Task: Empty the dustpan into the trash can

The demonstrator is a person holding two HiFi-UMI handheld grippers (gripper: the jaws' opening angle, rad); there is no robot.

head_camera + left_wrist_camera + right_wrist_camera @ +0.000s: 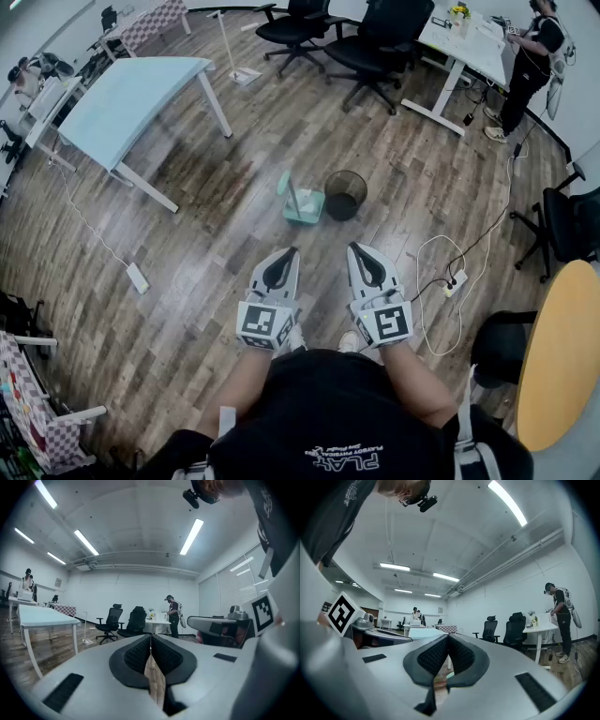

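Both claws are closed and empty. The left claw has its ribbed black pads pressed together with only floor showing below them. The right claw is the same, with pads meeting at the tip and nothing between them. In the head view the two are held side by side at lower centre, close in front of the person's body and pointing out over the wooden floor.

The dustpan is a pale mint-green one with a slim handle standing up from it. It sits on the floor at the middle of the frame, well apart from both claws. Just beside it to the right is the trash can, a black mesh bin with its mouth open upward. Whether the two touch cannot be told at this size, nor whether there is any dirt in the pan.

A light-blue bench stands at upper left. A white cable and power strip lie on the floor at the right, clear of the straight path ahead.

The task looks to be at its approach step, with nothing picked up yet. The next move probably calls for stepping forward, bringing one claw down to the upright handle and opening it enough to take the handle. The pan would then have to be kept level while it is lifted, then tipped over the bin's mouth. Because the bin is so near, a careless reach could knock it.
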